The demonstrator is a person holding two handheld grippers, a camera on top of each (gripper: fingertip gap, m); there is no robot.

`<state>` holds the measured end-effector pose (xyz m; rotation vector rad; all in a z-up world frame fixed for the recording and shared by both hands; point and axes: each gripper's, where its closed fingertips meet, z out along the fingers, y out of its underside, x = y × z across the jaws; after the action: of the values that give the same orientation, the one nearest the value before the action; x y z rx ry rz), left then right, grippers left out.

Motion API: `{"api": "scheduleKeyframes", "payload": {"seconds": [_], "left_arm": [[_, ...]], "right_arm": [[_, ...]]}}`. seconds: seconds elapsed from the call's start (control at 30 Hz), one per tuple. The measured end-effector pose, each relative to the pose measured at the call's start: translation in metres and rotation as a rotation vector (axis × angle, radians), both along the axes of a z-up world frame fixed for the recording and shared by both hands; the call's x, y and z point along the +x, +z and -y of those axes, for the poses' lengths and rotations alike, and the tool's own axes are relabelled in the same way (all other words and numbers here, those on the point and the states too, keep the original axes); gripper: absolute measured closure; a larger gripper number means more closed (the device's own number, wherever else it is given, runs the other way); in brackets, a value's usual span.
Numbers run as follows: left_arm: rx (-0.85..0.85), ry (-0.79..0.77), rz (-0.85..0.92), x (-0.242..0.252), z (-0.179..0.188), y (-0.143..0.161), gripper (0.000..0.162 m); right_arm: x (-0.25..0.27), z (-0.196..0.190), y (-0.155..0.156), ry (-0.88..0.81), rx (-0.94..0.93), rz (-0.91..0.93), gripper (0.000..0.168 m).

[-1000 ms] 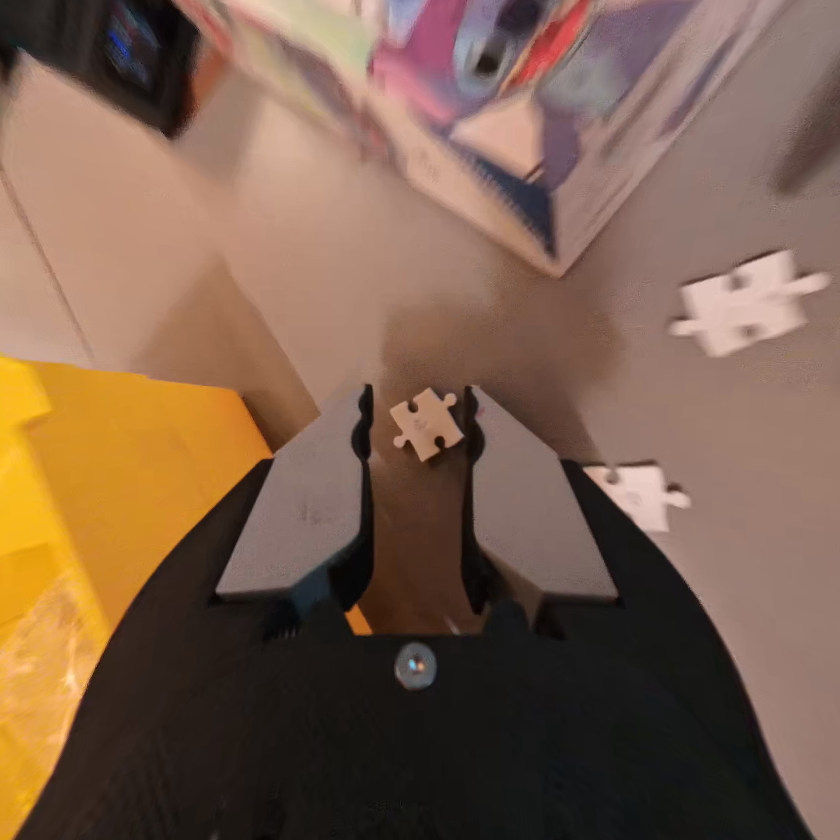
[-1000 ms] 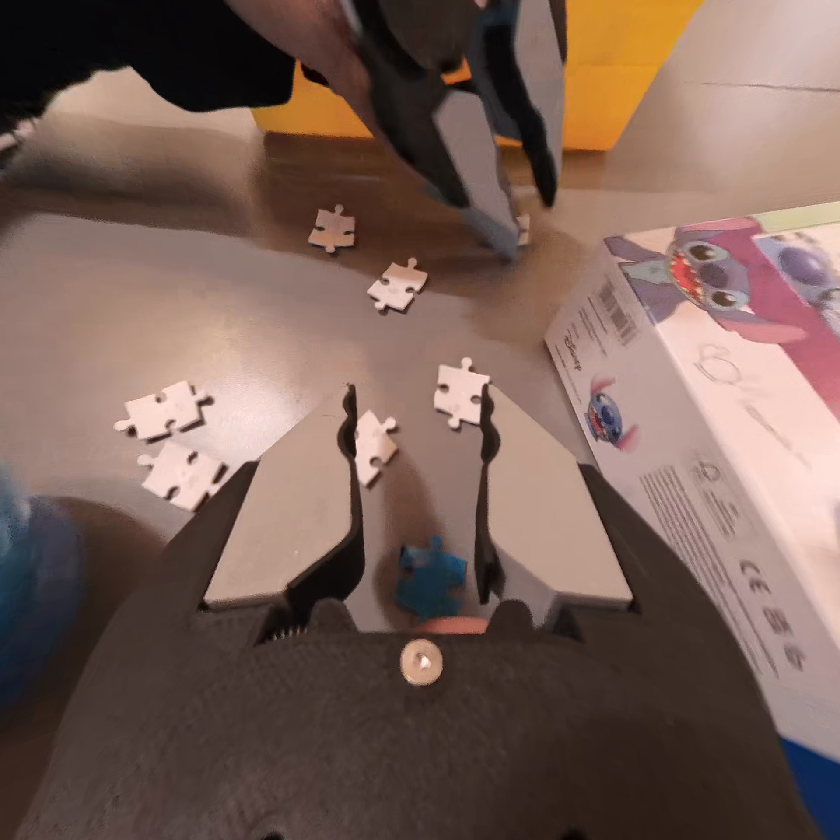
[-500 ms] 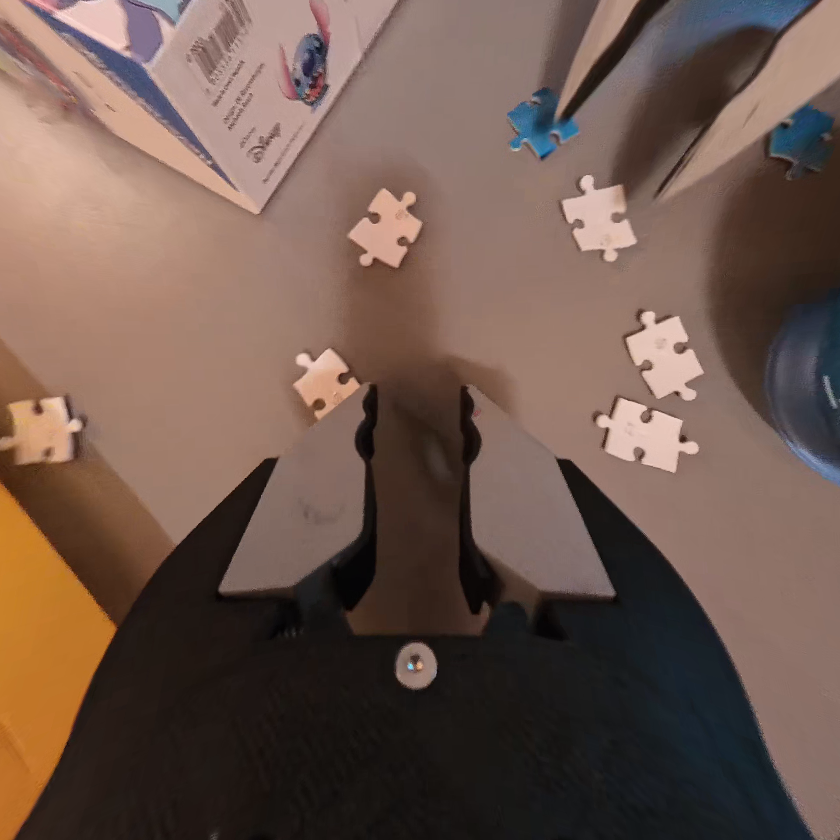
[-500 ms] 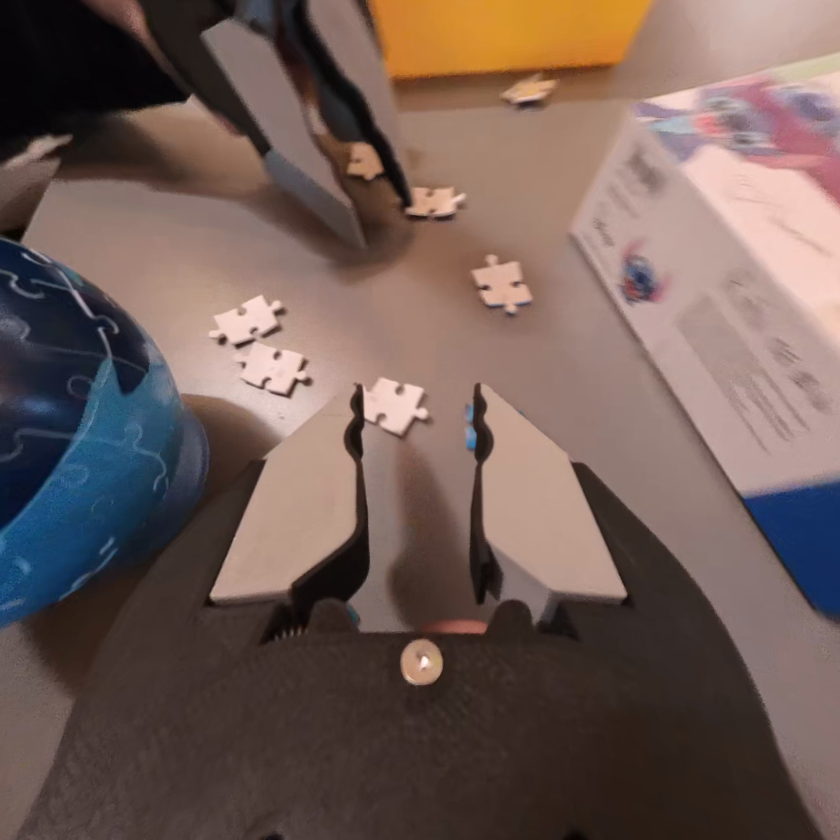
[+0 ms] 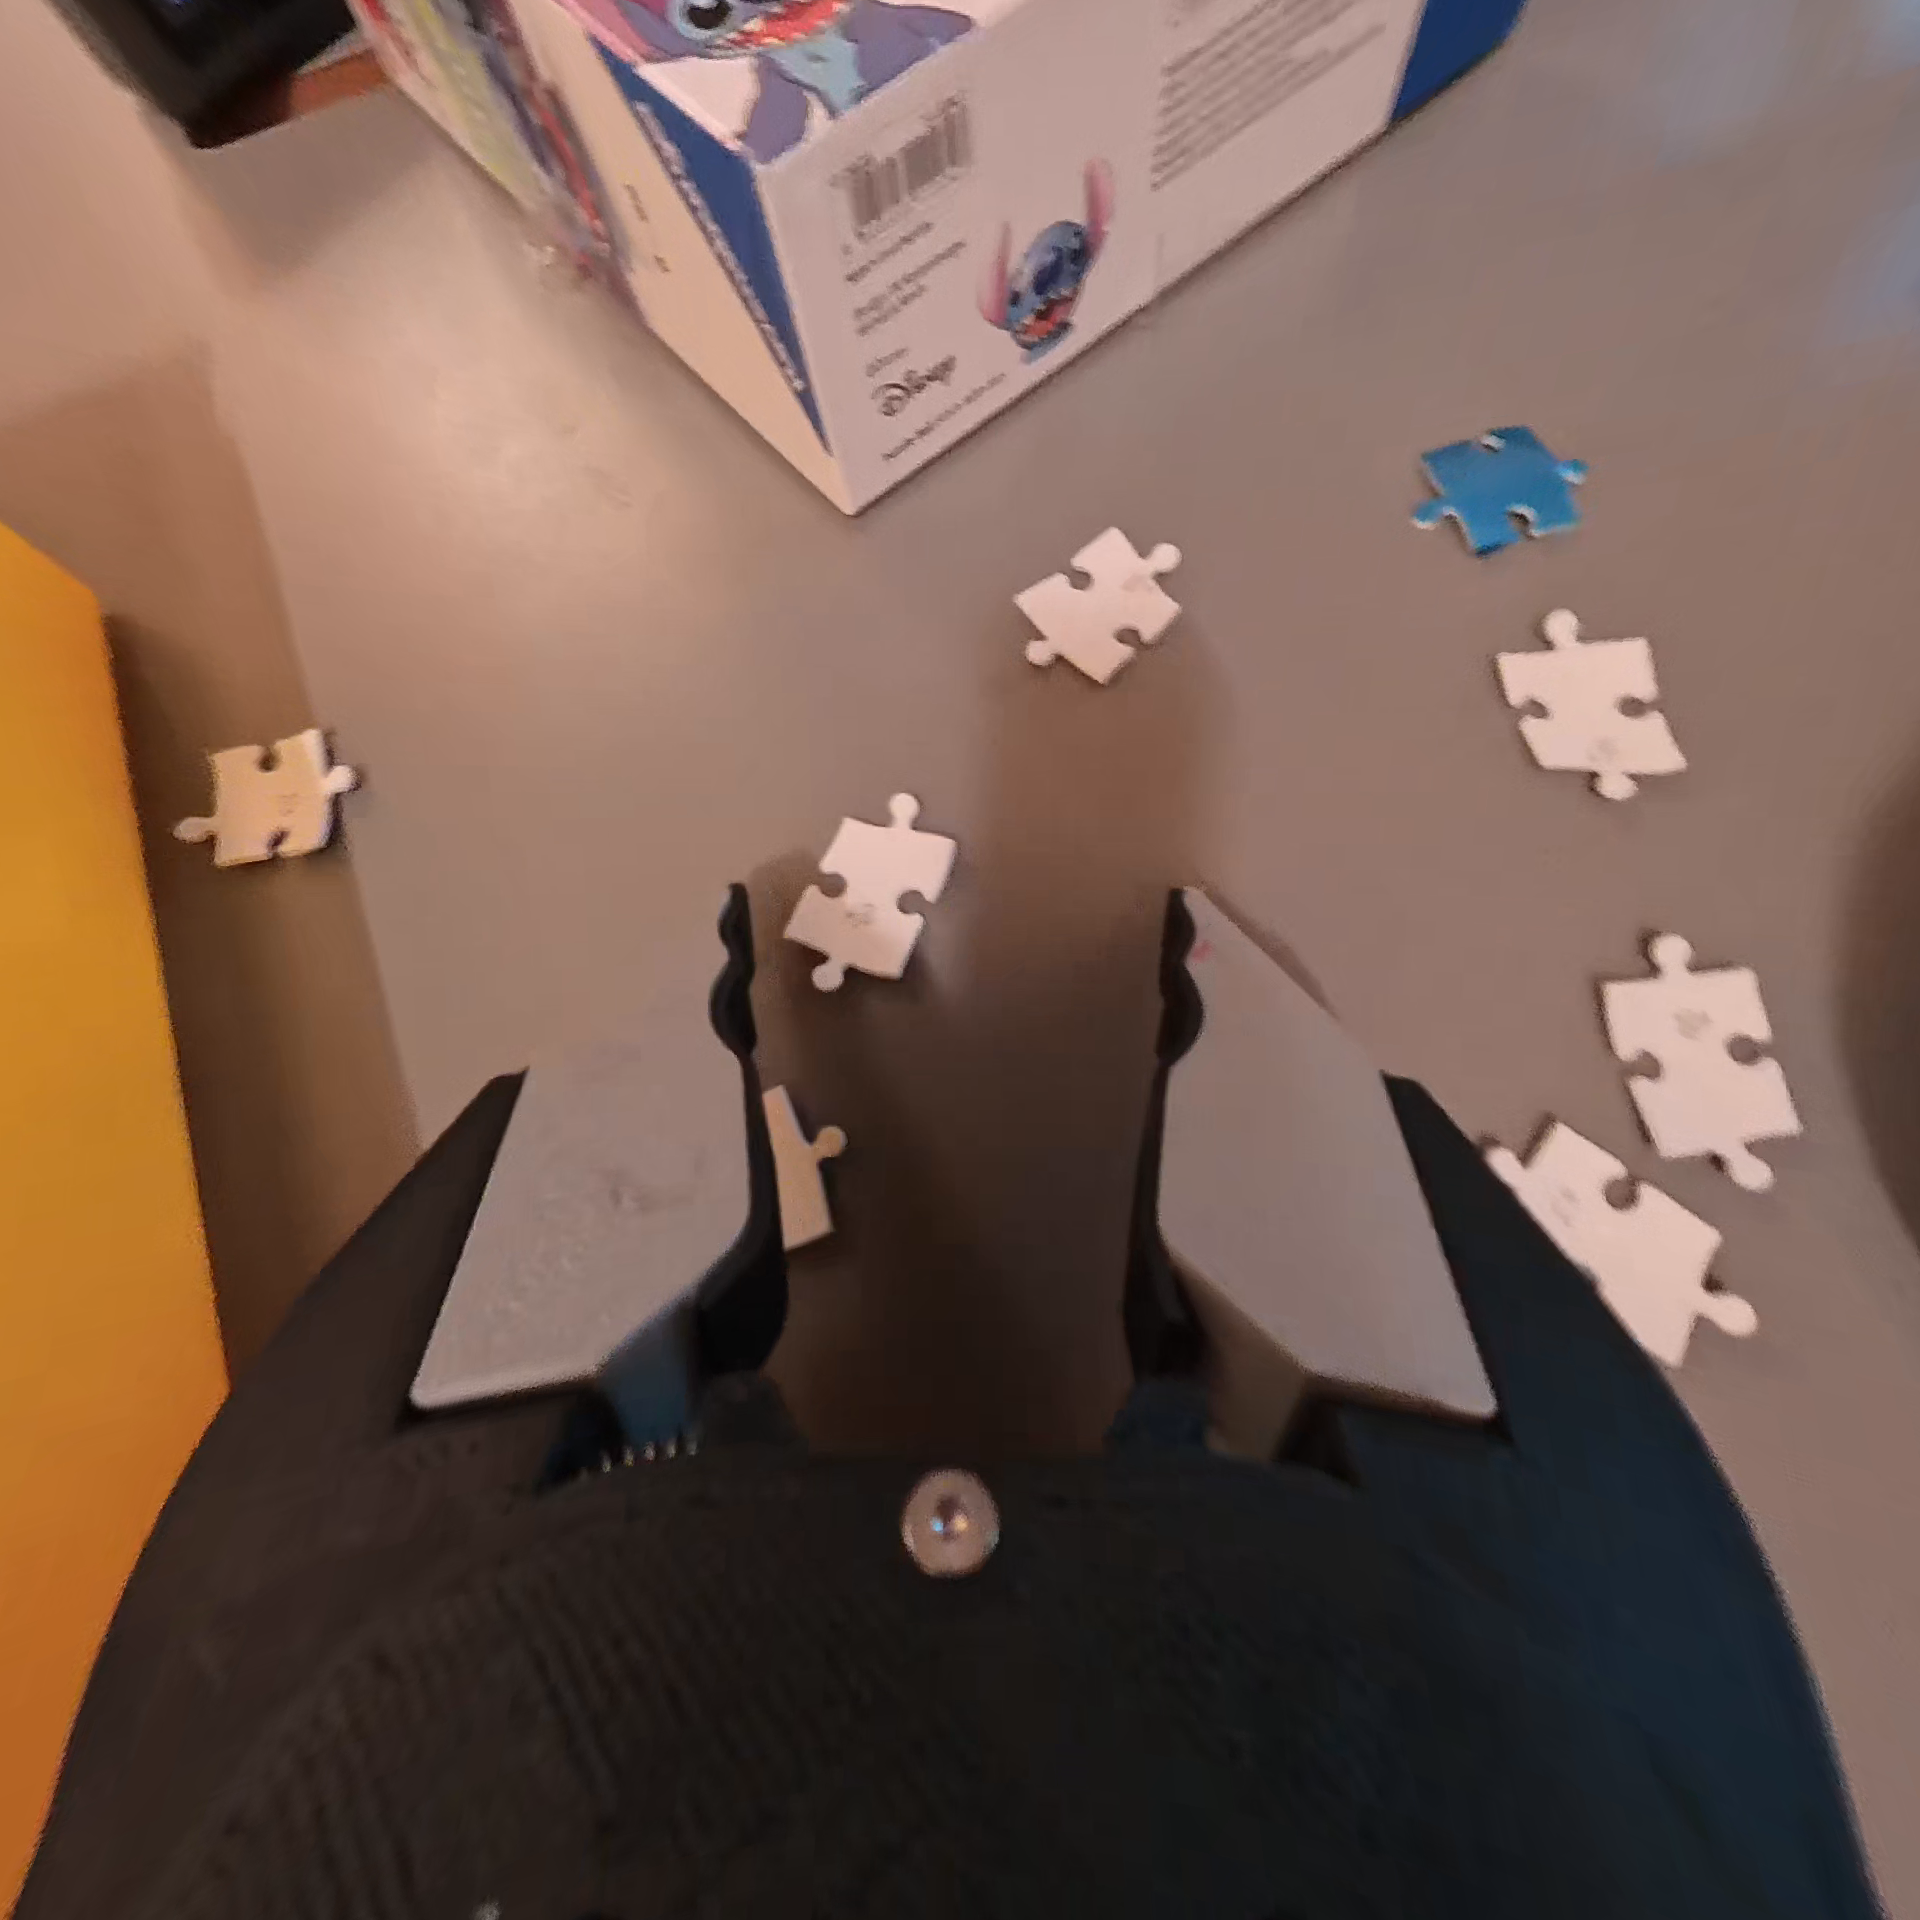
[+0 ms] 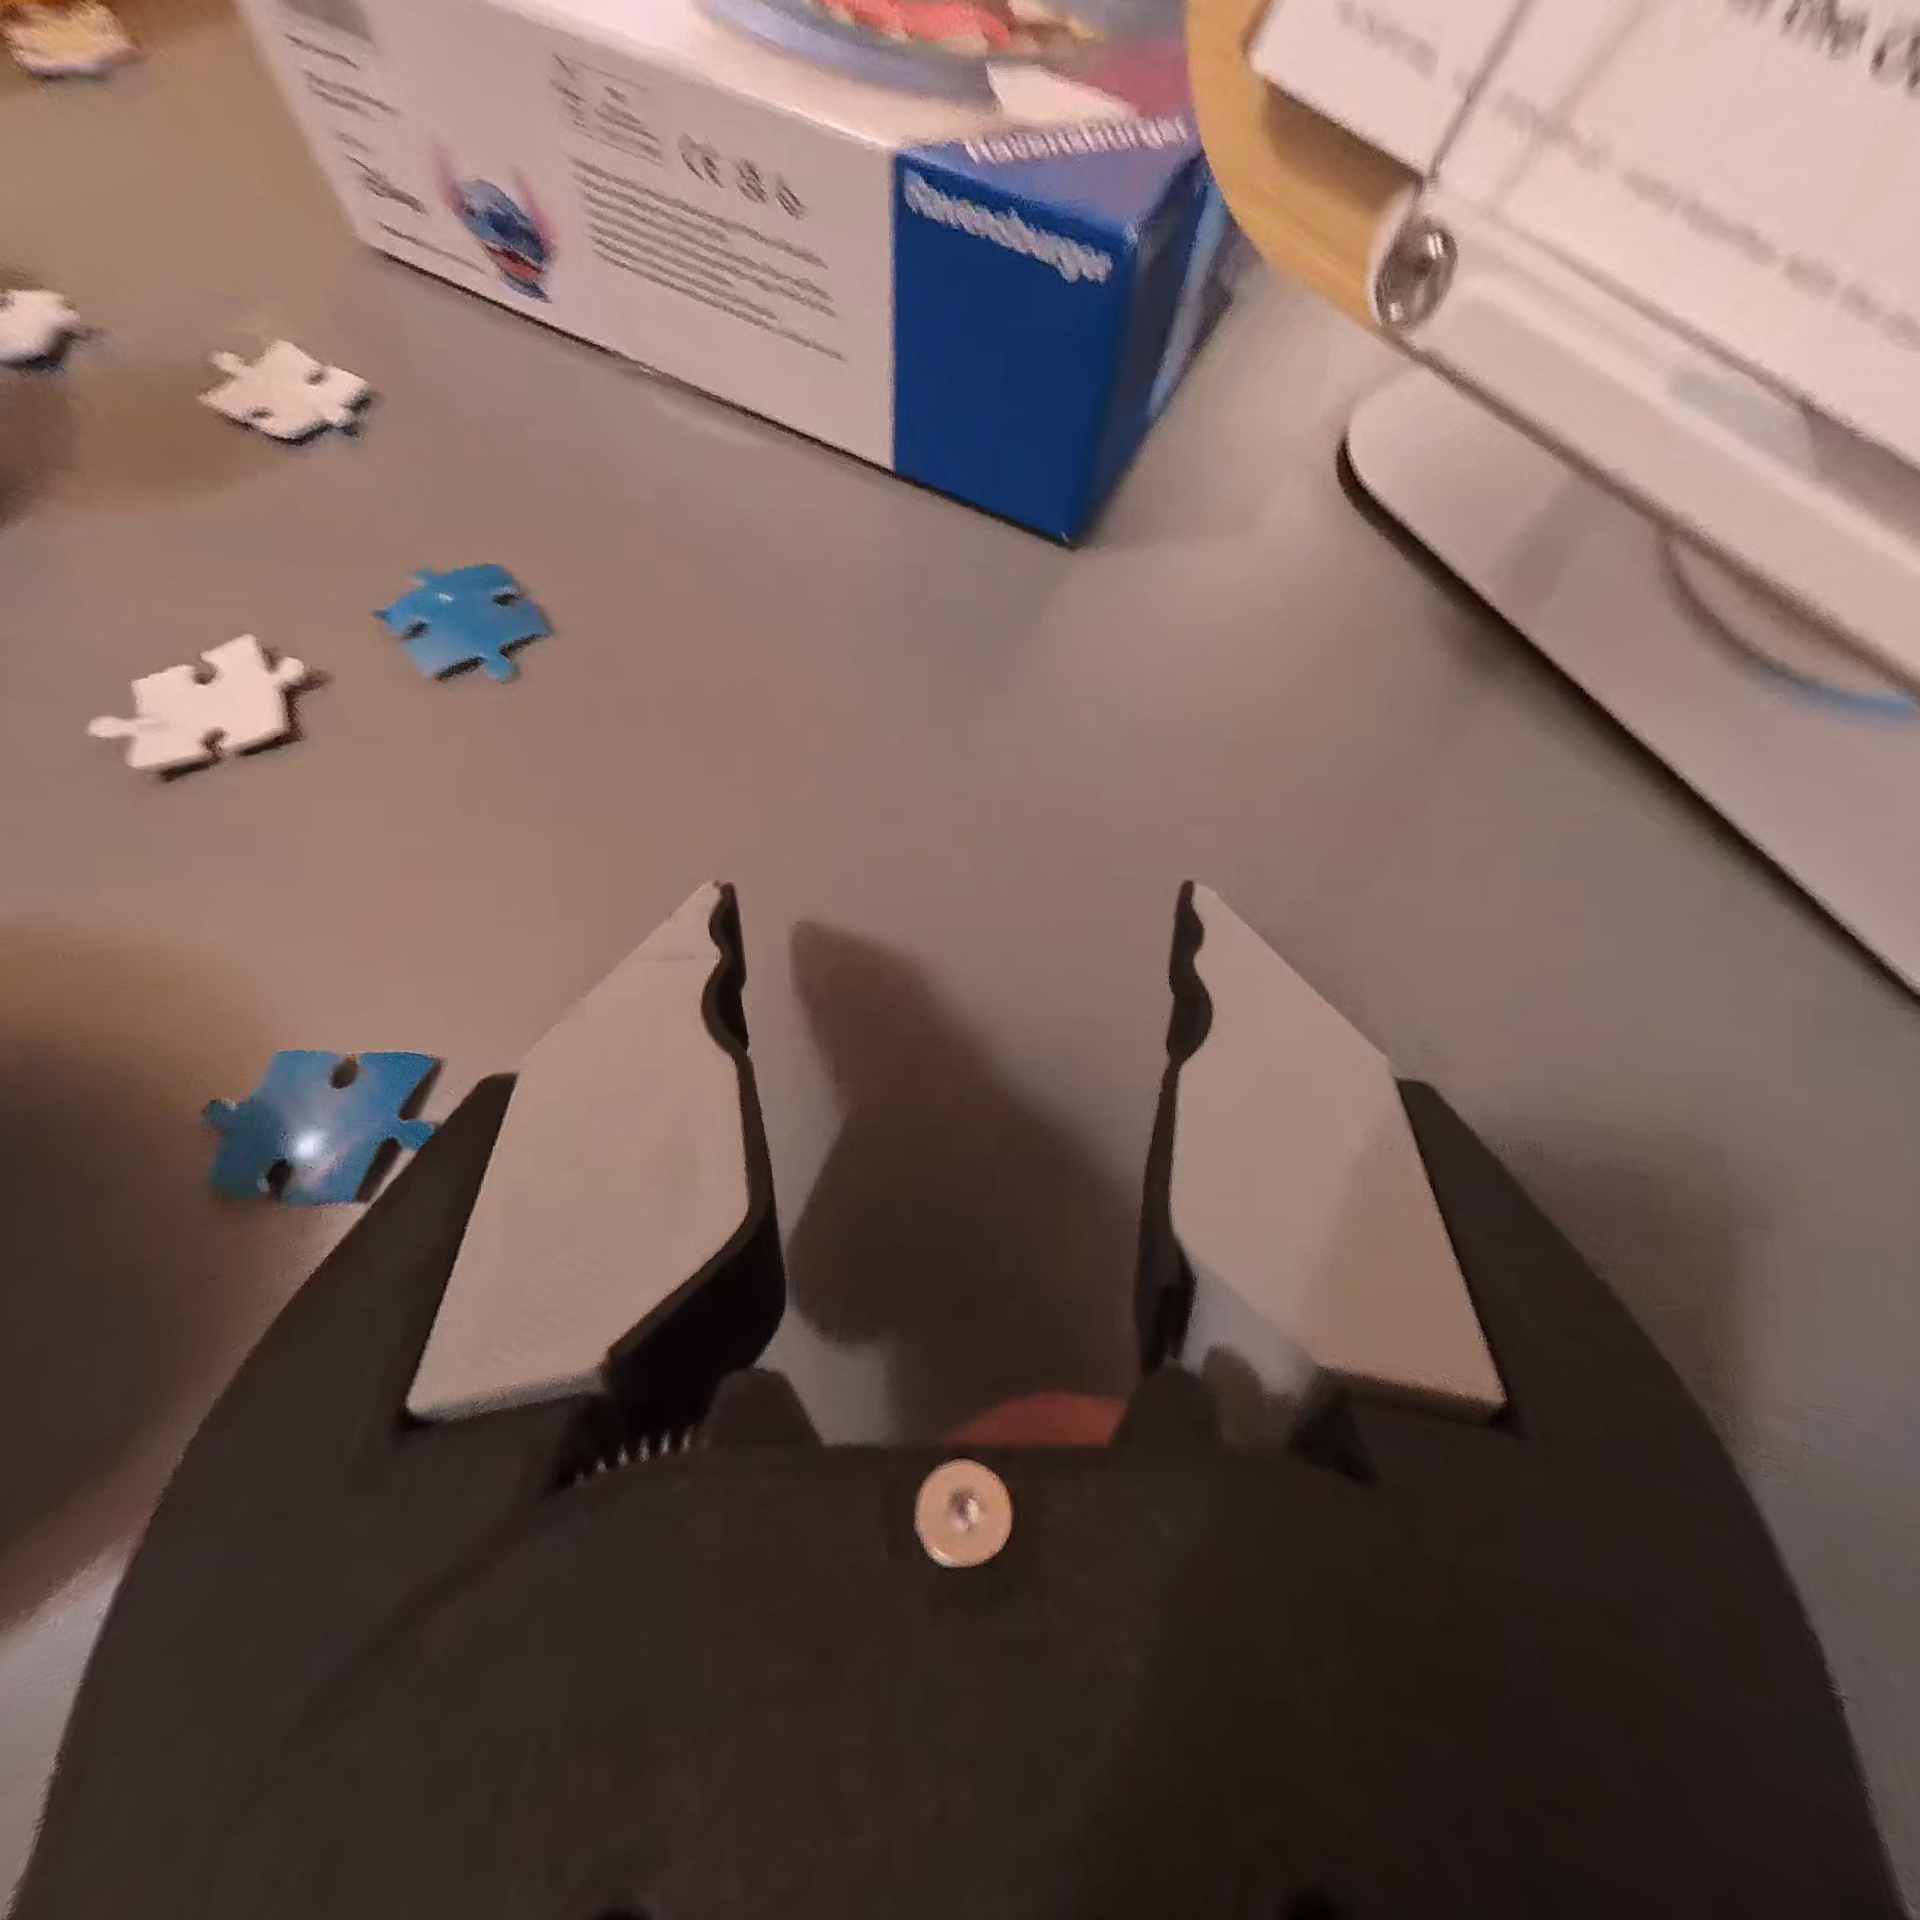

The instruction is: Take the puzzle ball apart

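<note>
Both the left gripper [image 5: 951, 914] and right gripper [image 6: 951, 914] now hover with jaws spread wider than before and empty above the loose pieces [image 5: 871, 902] mid-table, the puzzle ball out of view, so another piece must be fetched.

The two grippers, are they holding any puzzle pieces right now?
No, nothing is held. The left gripper and the right gripper are both open with only bare table between the fingers. The puzzle pieces lie loose.
</note>
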<state>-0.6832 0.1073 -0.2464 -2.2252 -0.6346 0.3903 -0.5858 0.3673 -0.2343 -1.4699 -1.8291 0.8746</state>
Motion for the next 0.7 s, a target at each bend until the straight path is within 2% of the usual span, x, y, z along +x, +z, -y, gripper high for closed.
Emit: {"api": "scheduleKeyframes", "payload": {"seconds": [0.2,0.4,0.7], "left_arm": [[0.087,0.088,-0.036,-0.013,0.003,0.013,0.085],[0.029,0.091,0.064,-0.014,0.003,-0.004,0.078],[-0.025,0.091,-0.018,-0.014,0.003,-0.003,0.072]], "right_arm": [[0.001,-0.009,-0.014,-0.060,0.015,0.088,0.088],[0.000,-0.013,-0.020,-0.087,-0.026,0.130,0.086],[0.000,-0.013,-0.021,-0.087,-0.028,0.130,0.086]]}}
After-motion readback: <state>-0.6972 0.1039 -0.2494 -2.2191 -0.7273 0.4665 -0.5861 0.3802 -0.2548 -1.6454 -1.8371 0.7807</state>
